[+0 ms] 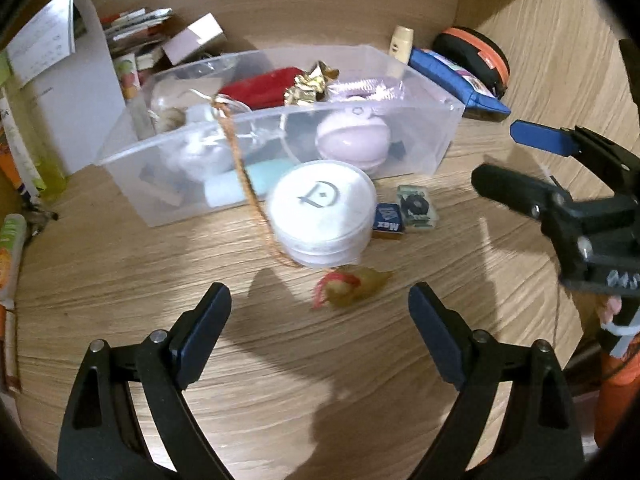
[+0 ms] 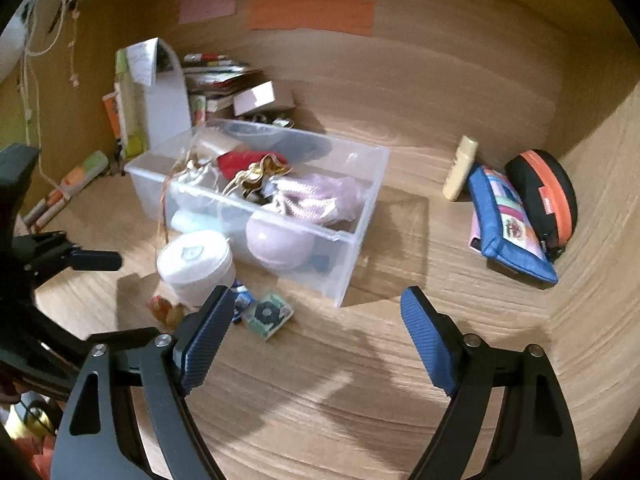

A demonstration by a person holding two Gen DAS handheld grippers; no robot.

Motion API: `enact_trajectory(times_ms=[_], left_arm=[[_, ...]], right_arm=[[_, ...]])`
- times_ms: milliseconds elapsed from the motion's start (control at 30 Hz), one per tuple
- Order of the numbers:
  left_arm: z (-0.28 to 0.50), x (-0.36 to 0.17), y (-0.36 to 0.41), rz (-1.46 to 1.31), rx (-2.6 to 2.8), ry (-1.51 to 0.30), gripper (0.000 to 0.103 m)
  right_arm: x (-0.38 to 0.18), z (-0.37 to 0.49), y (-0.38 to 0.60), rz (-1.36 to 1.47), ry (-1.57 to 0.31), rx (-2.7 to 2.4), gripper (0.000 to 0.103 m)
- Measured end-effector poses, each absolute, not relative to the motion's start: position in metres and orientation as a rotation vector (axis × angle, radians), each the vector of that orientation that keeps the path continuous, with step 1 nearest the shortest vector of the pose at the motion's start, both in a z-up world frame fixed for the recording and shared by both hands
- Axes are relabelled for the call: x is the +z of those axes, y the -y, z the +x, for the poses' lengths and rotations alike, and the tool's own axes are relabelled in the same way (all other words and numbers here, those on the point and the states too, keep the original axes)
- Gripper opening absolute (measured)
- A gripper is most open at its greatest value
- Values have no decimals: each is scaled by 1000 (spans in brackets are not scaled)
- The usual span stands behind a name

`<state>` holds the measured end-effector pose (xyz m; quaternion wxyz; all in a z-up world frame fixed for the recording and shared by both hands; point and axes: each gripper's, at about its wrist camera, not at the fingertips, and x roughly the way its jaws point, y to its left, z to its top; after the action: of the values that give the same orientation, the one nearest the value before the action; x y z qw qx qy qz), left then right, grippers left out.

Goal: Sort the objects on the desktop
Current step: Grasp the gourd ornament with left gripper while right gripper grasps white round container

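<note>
This looks like a home desk nook: a wood-grain bench (image 2: 400, 380) walled by matching panels, pastel paper notes (image 2: 312, 14) stuck on the back, stacked books (image 2: 216, 76), and a clear plastic bin (image 2: 352, 240) of trinkets.

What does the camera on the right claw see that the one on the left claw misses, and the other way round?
Only the right view shows the paper strips stuck on the back wall and the cords hanging at far left. Only the left view shows the "Max" lettering on the small blue box and the right claw from the side, open. Both show the clear bin, the white round tin in front of it, the blue pouch and the orange-trimmed case.
</note>
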<state>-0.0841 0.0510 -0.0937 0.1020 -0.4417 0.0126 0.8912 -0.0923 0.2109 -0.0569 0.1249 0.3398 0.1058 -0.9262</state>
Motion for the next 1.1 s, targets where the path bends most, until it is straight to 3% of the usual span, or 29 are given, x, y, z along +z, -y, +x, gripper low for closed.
enact_trajectory(times_ms=[133, 533, 1100], left_arm=[[-89, -99, -59, -1339, 2594, -37, 56], [-91, -102, -54, -1320, 2621, -53, 25], [-64, -101, 10, -1300, 2729, 66, 25]], right_arm=[[-61, -93, -205, 988, -335, -2648, 83], [-72, -102, -212, 1032, -252, -2568, 83], [-99, -132, -132, 1108, -326, -2358, 83]])
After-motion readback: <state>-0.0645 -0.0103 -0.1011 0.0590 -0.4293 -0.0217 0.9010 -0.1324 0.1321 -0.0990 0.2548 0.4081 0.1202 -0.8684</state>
